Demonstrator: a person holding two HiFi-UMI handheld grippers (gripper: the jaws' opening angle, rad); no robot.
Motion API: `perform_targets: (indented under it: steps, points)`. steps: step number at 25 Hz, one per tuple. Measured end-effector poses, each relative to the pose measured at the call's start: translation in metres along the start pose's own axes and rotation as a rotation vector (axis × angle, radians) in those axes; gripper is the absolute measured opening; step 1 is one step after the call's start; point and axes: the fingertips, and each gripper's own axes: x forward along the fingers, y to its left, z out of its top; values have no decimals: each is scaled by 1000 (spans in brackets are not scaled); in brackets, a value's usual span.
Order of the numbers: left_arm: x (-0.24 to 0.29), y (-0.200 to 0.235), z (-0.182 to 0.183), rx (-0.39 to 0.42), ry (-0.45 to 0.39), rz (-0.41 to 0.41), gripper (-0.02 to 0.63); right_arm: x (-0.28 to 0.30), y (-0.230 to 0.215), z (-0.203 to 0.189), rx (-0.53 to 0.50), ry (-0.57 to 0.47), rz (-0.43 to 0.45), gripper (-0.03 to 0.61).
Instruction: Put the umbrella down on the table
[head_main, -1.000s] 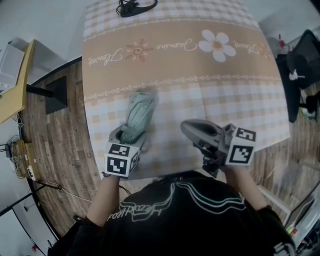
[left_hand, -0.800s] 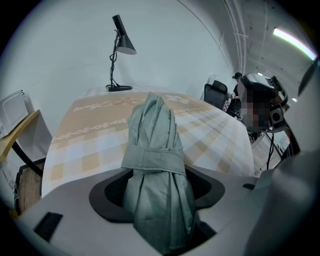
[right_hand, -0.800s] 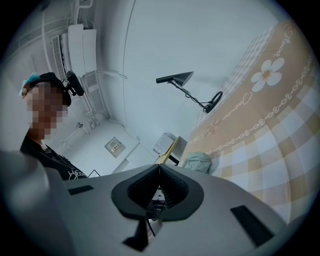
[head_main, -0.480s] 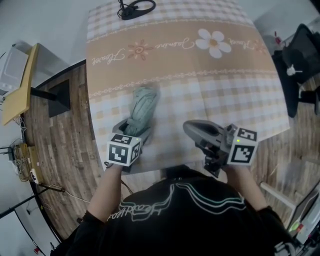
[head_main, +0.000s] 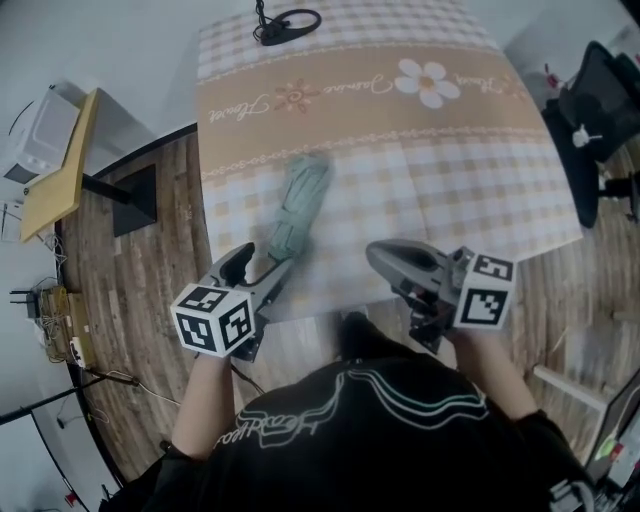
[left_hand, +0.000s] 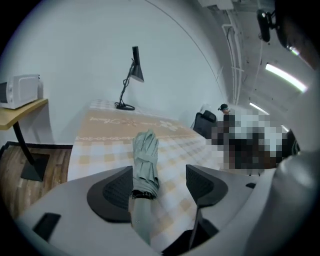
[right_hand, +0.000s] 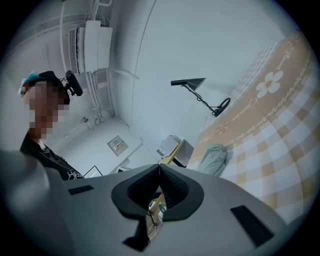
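The folded grey-green umbrella (head_main: 296, 205) lies flat on the checked tablecloth of the table (head_main: 450, 170), its handle end toward me near the front edge. My left gripper (head_main: 256, 270) hangs just behind that end, raised and pointing down along it. Its jaws are opening. In the left gripper view the umbrella (left_hand: 145, 155) runs between the wide pads, nearer the left one, and neither pad presses on it; my left gripper (left_hand: 159, 184) holds nothing. My right gripper (head_main: 373, 256) floats over the front edge, shut and empty, its pads meeting in the right gripper view (right_hand: 159, 170). There the umbrella (right_hand: 213, 158) shows off to the side.
A black desk lamp (head_main: 285, 22) stands at the table's far edge. A wooden side shelf (head_main: 60, 170) with a white appliance (head_main: 35, 135) is on the left. A black chair (head_main: 600, 120) stands at the right. Wood floor surrounds the table.
My left gripper has drawn back toward me and risen off the umbrella, its jaws spread wider. The umbrella stays lying on the table. The right gripper has barely shifted in the picture.
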Motion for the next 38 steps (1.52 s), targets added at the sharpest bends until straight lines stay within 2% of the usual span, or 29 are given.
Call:
perform_targets:
  steps: [5, 8, 13, 16, 19, 22, 24, 30, 35, 38]
  points:
    - [-61, -46, 12, -37, -129, -115, 330, 0, 44, -22, -35, -6, 23, 12]
    - [-93, -71, 13, -51, -187, -169, 261, -1, 71, -34, -63, -11, 32, 12]
    - [-132, -104, 0, -49, -221, -239, 229, -7, 116, -55, -108, -21, 38, 12]
    - [-156, -121, -8, -64, -256, -291, 178, -10, 141, -70, -126, -19, 39, 12]
    - [-177, -132, -17, -67, -285, -305, 131, -11, 163, -86, -141, -9, 42, 12]
    - [-200, -144, -22, -68, -329, -325, 33, -11, 183, -101, -148, 3, 48, 12]
    - [-216, -153, -21, -65, -369, -345, 2, -11, 195, -110, -154, 9, 57, 12]
    - [-251, -171, -29, -13, -423, -376, -3, -7, 222, -126, -173, 18, 90, 12]
    - [-267, -177, -35, 9, -445, -365, -2, -6, 249, -136, -287, 38, 114, 11]
    - [-271, -180, -37, 26, -460, -356, -2, -6, 253, -137, -279, 34, 124, 11]
